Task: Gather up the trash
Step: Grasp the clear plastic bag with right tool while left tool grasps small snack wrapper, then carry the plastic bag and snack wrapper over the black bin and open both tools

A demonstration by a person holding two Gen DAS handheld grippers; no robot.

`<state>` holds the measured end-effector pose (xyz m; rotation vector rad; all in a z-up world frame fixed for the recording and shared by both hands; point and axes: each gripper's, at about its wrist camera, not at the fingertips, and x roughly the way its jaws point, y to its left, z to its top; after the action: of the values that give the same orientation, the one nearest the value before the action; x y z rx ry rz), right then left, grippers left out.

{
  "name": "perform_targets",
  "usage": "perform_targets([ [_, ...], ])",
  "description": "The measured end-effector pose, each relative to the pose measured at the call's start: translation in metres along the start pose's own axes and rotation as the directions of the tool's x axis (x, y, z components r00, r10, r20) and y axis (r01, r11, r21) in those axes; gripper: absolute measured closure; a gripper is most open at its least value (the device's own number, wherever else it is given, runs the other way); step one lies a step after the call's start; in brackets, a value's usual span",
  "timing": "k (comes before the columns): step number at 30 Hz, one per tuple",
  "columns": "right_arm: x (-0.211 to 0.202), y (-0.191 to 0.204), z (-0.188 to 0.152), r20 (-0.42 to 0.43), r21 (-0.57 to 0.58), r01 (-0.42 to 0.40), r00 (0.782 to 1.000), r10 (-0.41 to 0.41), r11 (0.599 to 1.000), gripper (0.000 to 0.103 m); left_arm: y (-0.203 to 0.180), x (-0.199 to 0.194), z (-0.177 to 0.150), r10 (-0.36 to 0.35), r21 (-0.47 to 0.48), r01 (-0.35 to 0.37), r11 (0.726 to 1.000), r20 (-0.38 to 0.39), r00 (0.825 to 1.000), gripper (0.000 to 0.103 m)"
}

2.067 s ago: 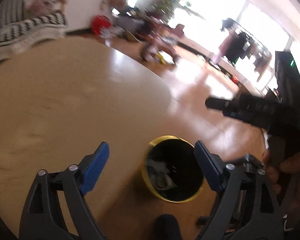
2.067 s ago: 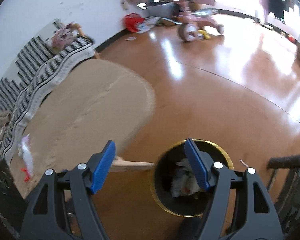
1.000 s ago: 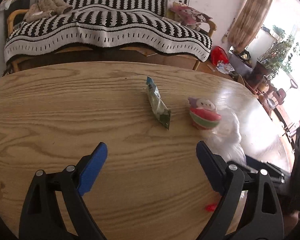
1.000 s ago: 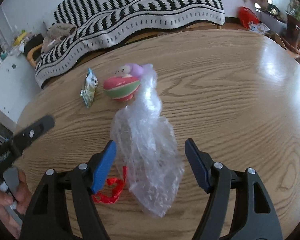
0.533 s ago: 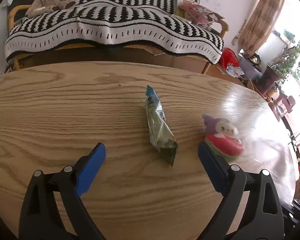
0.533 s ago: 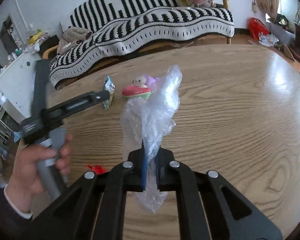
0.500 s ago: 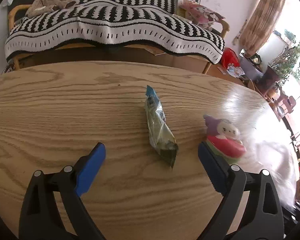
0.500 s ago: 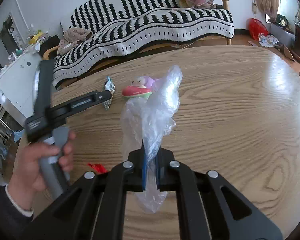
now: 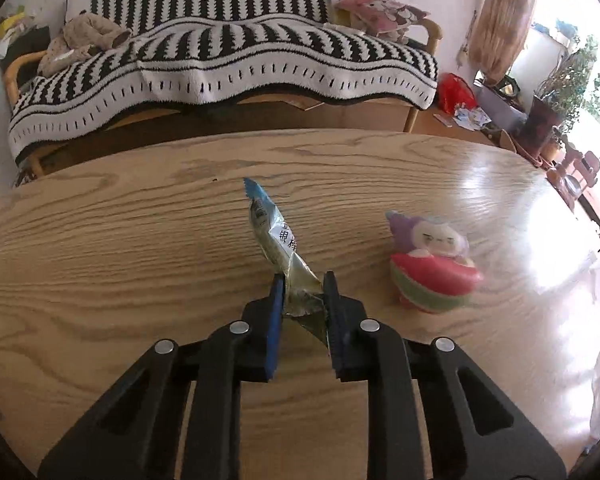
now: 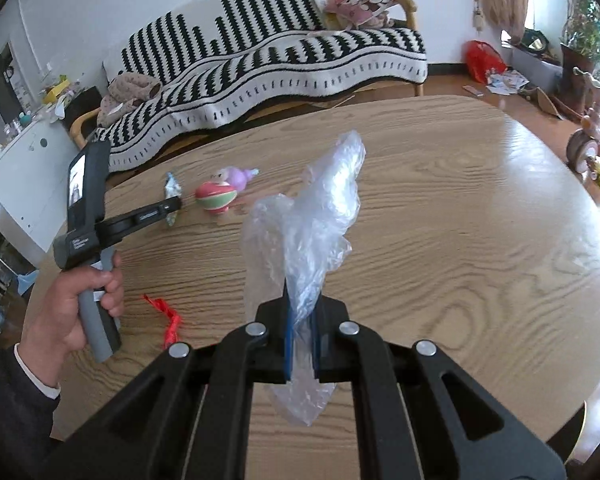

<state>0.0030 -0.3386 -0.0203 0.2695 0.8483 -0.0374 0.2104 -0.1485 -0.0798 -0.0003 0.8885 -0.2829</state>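
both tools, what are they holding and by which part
Left tool has just closed on the near end of the snack wrapper. Right tool pinches the clear plastic bag near its lower end.

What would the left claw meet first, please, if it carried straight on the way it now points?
Probably the table: the left claw, shut on the wrapper, points steeply down at bare wood. The toy sits off to its right, though depth is unclear.

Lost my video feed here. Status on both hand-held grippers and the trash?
Left hand-held gripper just closed on snack wrapper. Right hand-held gripper shut on clear plastic bag. Red scrap on table. Nothing in the way.
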Motion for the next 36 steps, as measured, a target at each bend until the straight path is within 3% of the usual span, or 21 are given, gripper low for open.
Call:
perform_targets([
  [7,-0.052,-0.042,-0.017,0.045,0.043,0.063,0.997,-0.065,0.997,0.096,-0.031,-0.059,-0.007,-0.070,0.026,0.069,0.997,0.066,0.995,0.085],
  [14,-0.121,-0.121,-0.055,0.074,0.146,0.170,0.980,-0.183,0.975,0.096,-0.114,-0.118,-0.030,-0.224,0.124,0.211,0.969,0.104,0.969,0.085],
  [17,-0.152,-0.167,-0.077,0.073,0.213,0.226,0.966,-0.246,0.951,0.096,-0.169,-0.137,-0.052,-0.324,0.197,0.304,0.932,0.082,0.942,0.085],
  [20,-0.178,-0.208,-0.100,0.062,0.281,0.269,0.953,-0.297,0.921,0.096,-0.238,-0.154,-0.085,-0.420,0.314,0.391,0.865,0.030,0.907,0.085],
  [24,-0.200,-0.262,-0.139,0.017,0.373,0.312,0.939,-0.343,0.874,0.096,-0.304,-0.164,-0.129,-0.499,0.403,0.475,0.782,-0.051,0.865,0.085],
  [28,-0.206,-0.302,-0.174,-0.059,0.430,0.345,0.933,-0.356,0.834,0.096,-0.359,-0.167,-0.174,-0.540,0.474,0.536,0.699,-0.142,0.830,0.085],
  [31,-0.204,-0.326,-0.196,-0.109,0.457,0.360,0.930,-0.351,0.813,0.096,-0.392,-0.164,-0.207,-0.546,0.514,0.564,0.647,-0.205,0.812,0.085],
  [36,-0.185,-0.341,-0.217,-0.190,0.464,0.366,0.931,-0.313,0.807,0.096,-0.420,-0.154,-0.236,-0.539,0.540,0.586,0.603,-0.266,0.799,0.085],
])
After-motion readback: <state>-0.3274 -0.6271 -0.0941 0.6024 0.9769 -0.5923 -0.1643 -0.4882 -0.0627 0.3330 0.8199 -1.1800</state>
